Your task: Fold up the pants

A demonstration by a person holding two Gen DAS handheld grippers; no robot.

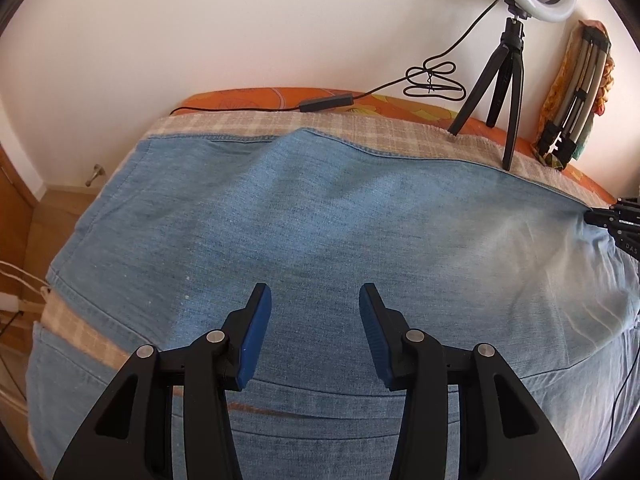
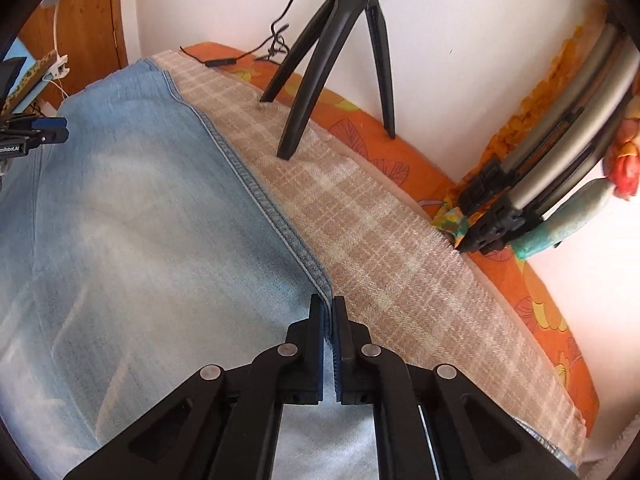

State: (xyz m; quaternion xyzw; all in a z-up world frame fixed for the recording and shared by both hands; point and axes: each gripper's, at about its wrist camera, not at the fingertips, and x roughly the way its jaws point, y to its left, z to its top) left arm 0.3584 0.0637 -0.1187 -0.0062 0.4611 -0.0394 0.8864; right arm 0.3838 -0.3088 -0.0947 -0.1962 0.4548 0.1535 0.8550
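Pinched between the closed pads of the right gripper [image 2: 328,304] is the stitched edge of the pants [image 2: 140,208], spread over a checked blanket [image 2: 400,248]. Above the denim, the left gripper [image 1: 315,294] is held half open, empty.

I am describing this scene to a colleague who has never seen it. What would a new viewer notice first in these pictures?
First, the pale blue jeans spread wide over the checked blanket. Next, the right gripper is shut on the jeans' stitched seam at their far edge, while the left gripper hangs open above the middle of the denim. Behind, a black tripod stands on the blanket near the white wall.
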